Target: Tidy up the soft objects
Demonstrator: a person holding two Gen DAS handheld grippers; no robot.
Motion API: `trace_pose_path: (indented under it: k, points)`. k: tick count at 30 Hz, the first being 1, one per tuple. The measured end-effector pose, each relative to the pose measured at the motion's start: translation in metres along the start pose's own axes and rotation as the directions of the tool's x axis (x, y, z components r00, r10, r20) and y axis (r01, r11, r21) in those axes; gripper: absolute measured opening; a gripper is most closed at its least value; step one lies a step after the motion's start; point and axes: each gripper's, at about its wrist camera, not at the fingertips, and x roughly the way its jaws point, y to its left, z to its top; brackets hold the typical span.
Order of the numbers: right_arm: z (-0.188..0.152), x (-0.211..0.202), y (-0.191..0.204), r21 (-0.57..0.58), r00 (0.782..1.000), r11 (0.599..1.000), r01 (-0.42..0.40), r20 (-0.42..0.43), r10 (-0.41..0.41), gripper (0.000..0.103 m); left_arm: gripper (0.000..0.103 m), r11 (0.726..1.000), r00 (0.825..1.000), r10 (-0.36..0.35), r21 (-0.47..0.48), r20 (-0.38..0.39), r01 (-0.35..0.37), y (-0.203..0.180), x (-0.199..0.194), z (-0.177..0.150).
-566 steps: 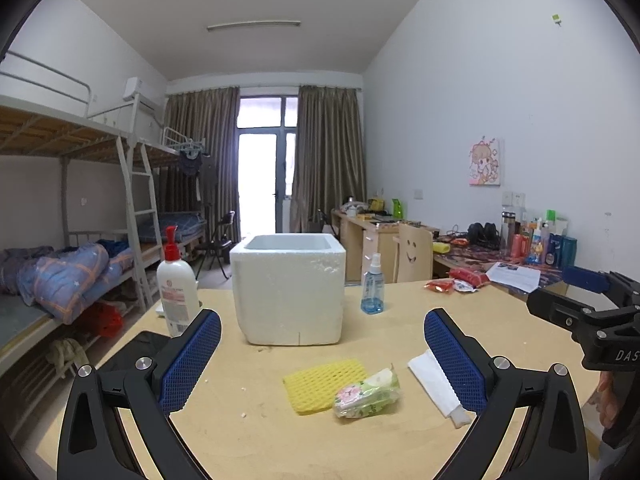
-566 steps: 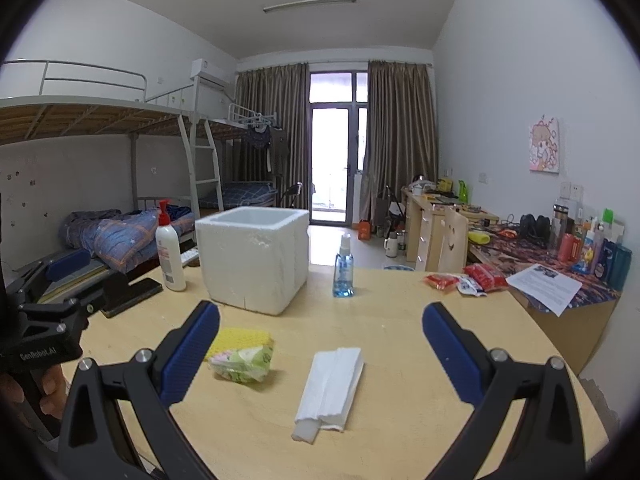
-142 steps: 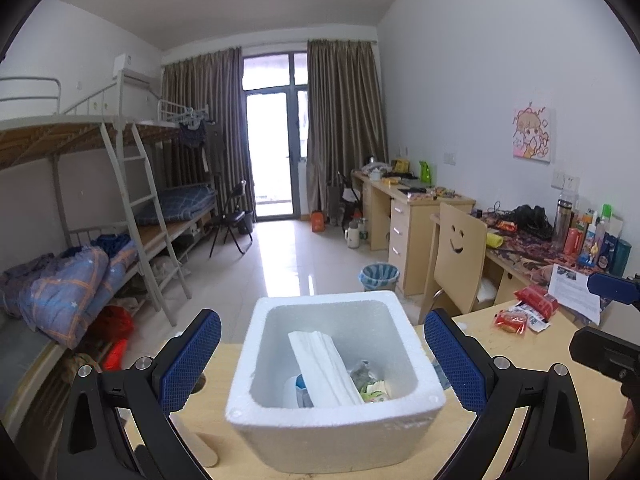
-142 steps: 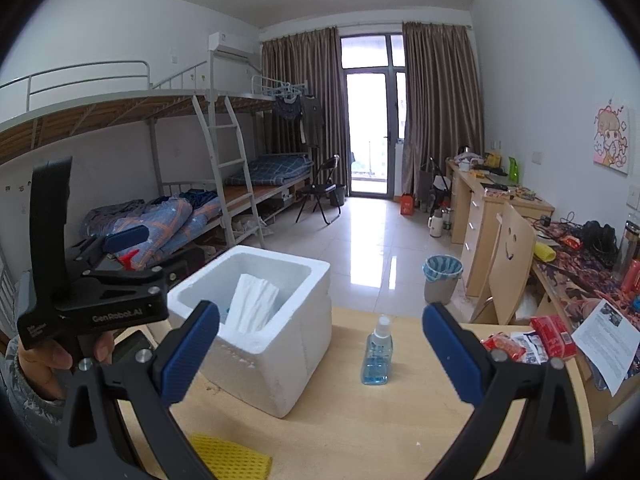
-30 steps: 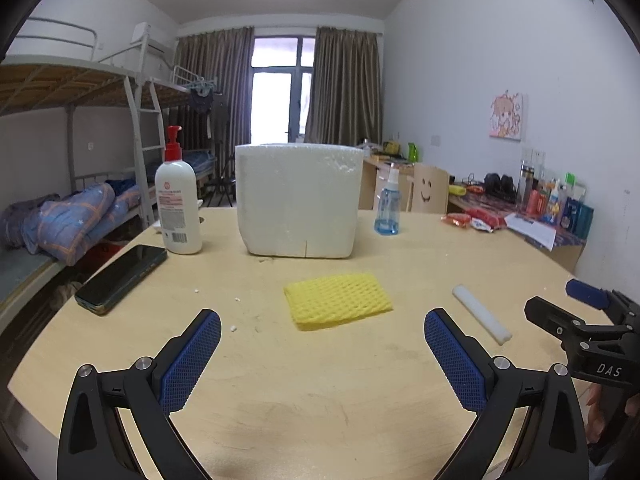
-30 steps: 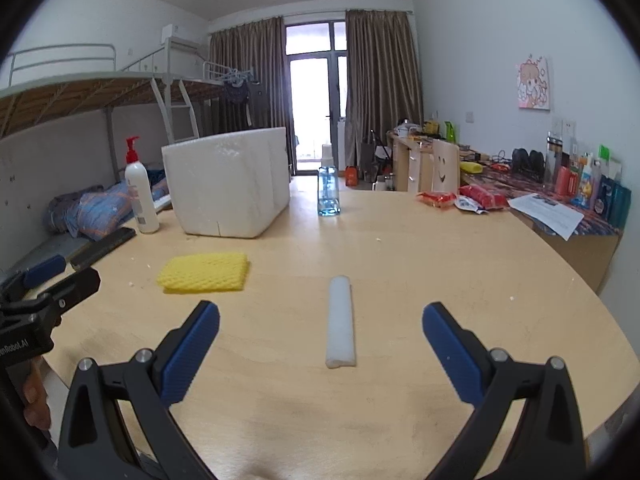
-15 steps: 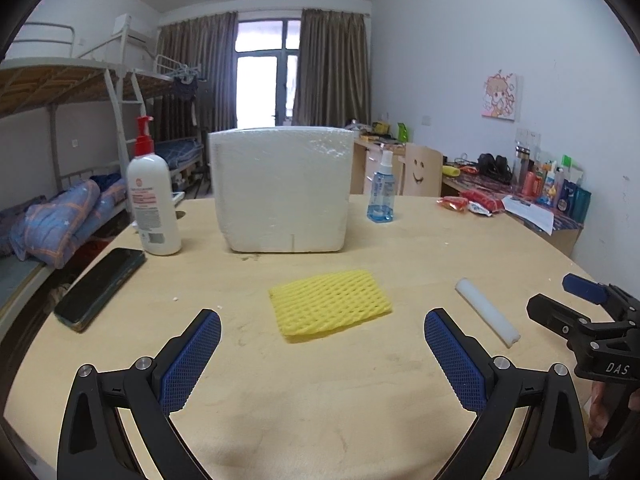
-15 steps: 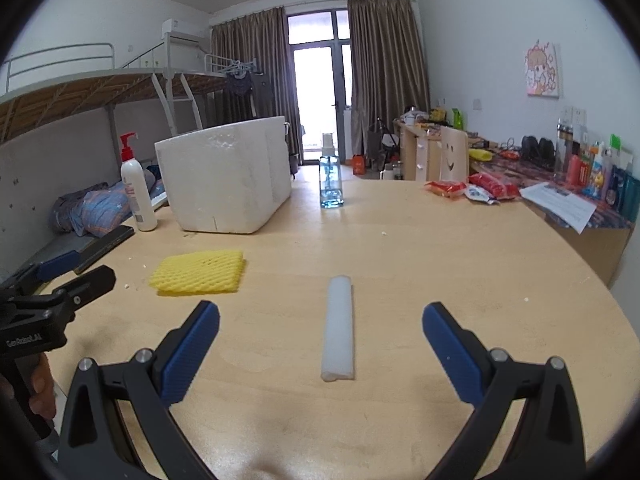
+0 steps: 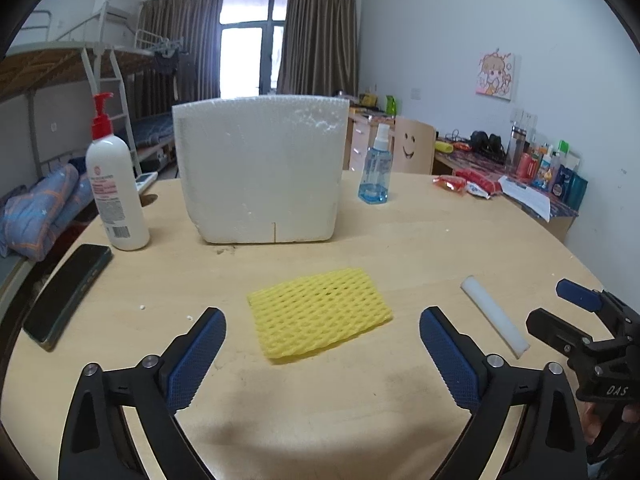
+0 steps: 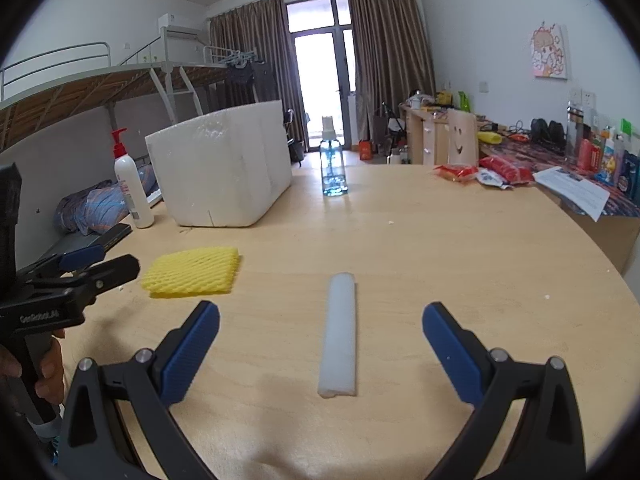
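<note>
A yellow foam net (image 9: 320,312) lies flat on the round wooden table (image 9: 420,240), in front of the white foam box (image 9: 260,168). My left gripper (image 9: 323,317) hovers low over the net's near part. Its jaws are closing, the net's near part lies between the blue pads (image 9: 196,356), and they do not press on it. A white foam stick (image 10: 339,332) lies lengthwise between the fingers of my right gripper (image 10: 322,311), which is open and clear of it. Each gripper shows in the other's view, held by a hand (image 10: 48,368).
Left of the box stand a white pump bottle (image 9: 116,188) and a dark phone (image 9: 66,296). A blue spray bottle (image 9: 375,172) stands to its right. Red snack packets (image 9: 468,184) and a paper sheet (image 10: 576,192) lie at the table's far right edge.
Both grippers have moved forward towards the table top. The net and the stick now sit nearer the fingertips. The left jaws stand slightly narrower.
</note>
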Motion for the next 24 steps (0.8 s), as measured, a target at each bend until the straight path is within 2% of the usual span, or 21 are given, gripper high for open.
trace_pose_path:
  k: [5, 10, 12, 19, 21, 24]
  points:
    - [0.002, 0.005, -0.001, -0.002, 1.000, 1.000, 0.005, -0.014, -0.005, 0.103, 0.094, 1.000, 0.999, 0.004, 0.014, -0.043, -0.003, 0.002, 0.013, 0.006]
    - [0.002, 0.014, -0.003, 0.002, 0.999, 1.000, 0.010, -0.044, -0.009, 0.103, 0.088, 1.000, 0.996, 0.006, 0.010, -0.086, -0.005, 0.004, 0.026, 0.005]
    - [0.003, 0.017, -0.004, 0.004, 0.998, 1.000, 0.011, -0.055, -0.011, 0.103, 0.080, 1.000, 0.994, 0.014, 0.022, -0.109, -0.012, 0.003, 0.033, 0.004]
    - [0.006, 0.022, -0.005, 0.006, 0.997, 1.000, 0.001, -0.073, -0.001, 0.103, 0.068, 1.000, 0.984, 0.000, -0.002, -0.181, -0.001, 0.009, 0.049, 0.005]
    - [0.007, 0.023, -0.005, 0.004, 0.997, 1.000, -0.005, -0.078, 0.006, 0.103, 0.061, 1.000, 0.979, 0.011, 0.007, -0.205, -0.010, 0.009, 0.054, 0.005]
    - [0.008, 0.024, -0.004, -0.002, 0.997, 1.000, -0.004, -0.081, 0.003, 0.103, 0.059, 1.000, 0.972, 0.010, -0.009, -0.236, -0.013, 0.013, 0.060, 0.004]
